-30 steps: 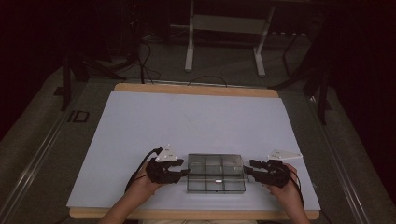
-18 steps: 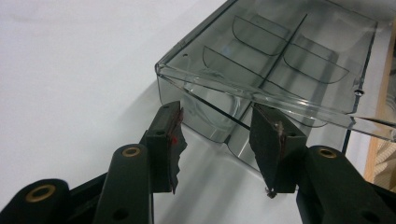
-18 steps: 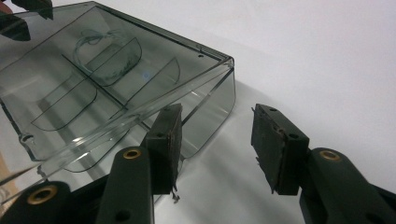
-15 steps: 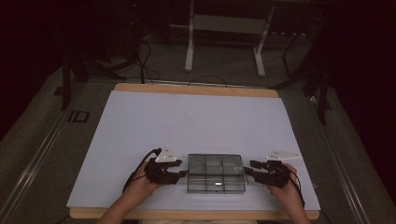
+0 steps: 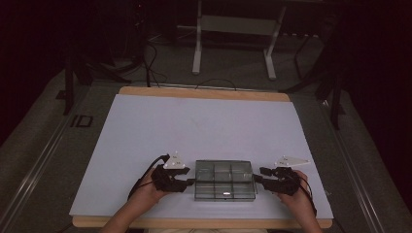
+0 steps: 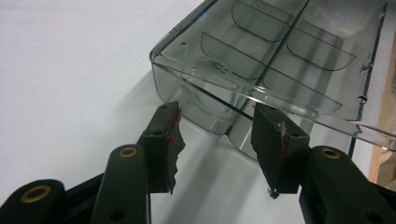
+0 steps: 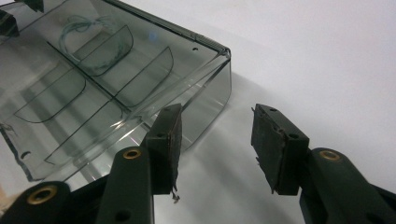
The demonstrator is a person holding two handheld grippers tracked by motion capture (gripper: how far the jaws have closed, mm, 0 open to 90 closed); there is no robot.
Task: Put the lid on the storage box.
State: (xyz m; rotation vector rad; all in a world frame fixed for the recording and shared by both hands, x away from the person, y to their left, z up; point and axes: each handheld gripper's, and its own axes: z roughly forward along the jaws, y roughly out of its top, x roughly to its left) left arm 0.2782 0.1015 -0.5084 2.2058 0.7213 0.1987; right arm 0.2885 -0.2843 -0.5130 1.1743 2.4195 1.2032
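A clear smoke-tinted compartment box (image 5: 225,180) lies flat on the white sheet (image 5: 204,131) covering the bench (image 5: 204,92), near the sheet's front edge and about midway along it. The left gripper (image 5: 190,182) sits at the box's left end, its jaws spread, with that end's wall just ahead of the tips and nothing pinched. The right gripper (image 5: 258,177) sits at the box's right end, jaws likewise spread, one finger (image 7: 166,144) beside the box's corner.

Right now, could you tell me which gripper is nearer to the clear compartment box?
Roughly equal. Left gripper sits at the clear compartment box's left end, right gripper at its right end, jaws open, neither visibly gripping.
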